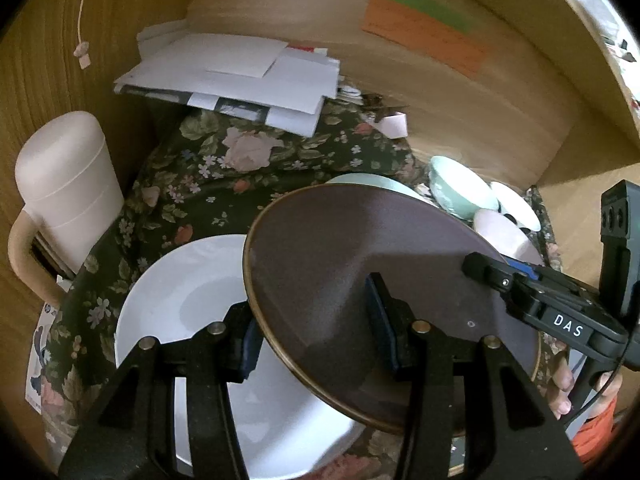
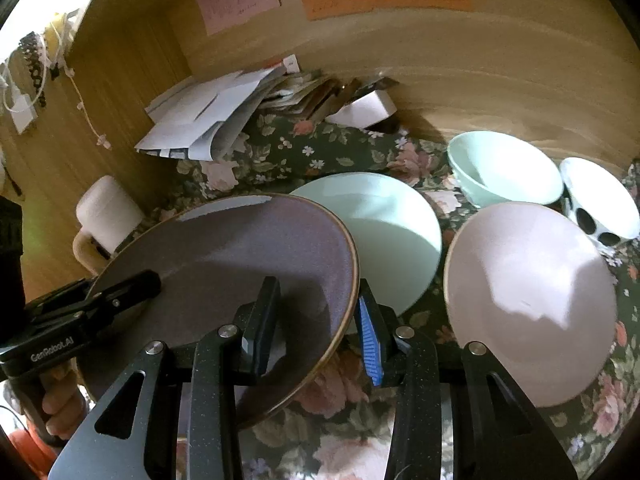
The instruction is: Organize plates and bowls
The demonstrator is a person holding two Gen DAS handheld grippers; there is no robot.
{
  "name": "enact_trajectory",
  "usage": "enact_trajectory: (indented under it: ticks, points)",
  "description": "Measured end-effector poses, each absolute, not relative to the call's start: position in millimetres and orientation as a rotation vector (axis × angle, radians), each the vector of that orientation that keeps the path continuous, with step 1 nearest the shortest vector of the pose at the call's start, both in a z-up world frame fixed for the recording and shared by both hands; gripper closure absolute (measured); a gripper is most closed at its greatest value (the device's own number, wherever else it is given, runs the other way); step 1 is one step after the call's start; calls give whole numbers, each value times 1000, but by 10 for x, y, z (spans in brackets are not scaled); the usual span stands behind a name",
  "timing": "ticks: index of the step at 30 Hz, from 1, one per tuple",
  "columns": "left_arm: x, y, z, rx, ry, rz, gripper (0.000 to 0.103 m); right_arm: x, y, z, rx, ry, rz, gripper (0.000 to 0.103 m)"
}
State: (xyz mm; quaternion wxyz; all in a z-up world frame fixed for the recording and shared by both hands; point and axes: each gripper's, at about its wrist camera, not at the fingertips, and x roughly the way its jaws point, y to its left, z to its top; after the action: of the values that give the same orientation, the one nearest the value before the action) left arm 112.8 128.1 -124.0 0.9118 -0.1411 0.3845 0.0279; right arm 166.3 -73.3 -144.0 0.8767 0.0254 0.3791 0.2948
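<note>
early in the sort, by the look of it. brown plate [image 1: 360, 292] up off the floral cloth [image 1: 224, 184] and tilted, pinched at its near rim from both sides: left gripper [image 1: 316, 332] clenched on one edge, right gripper [image 2: 316, 328] clenched on the opposite edge, one finger above the plate and one below in each case. hanging partly over the white plate [image 1: 188, 312], which lies flat on the cloth below. mint plate [image 2: 384, 232] flat just behind, not yet stacked with anything. bowls also loose and apart: pale pink bowl [image 2: 528, 300] near the right, mint bowl [image 2: 500, 168] behind it, spotted bowl [image 2: 600, 204] beside that, none nested. likely left to do: set the brown plate onto a plate stack, gather the other plates, nest the three bowls. papers [image 1: 240, 76] and a lidded mug [image 1: 68, 184] at the back and left, outside the job.
</note>
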Motion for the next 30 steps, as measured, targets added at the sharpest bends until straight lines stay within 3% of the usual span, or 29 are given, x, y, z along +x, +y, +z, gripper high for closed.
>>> enact_trajectory:
  ticks: [30]
  points:
    - [733,429,-1190,-220,790,-48,56,1003,-1603,-1438,132,745,533,69]
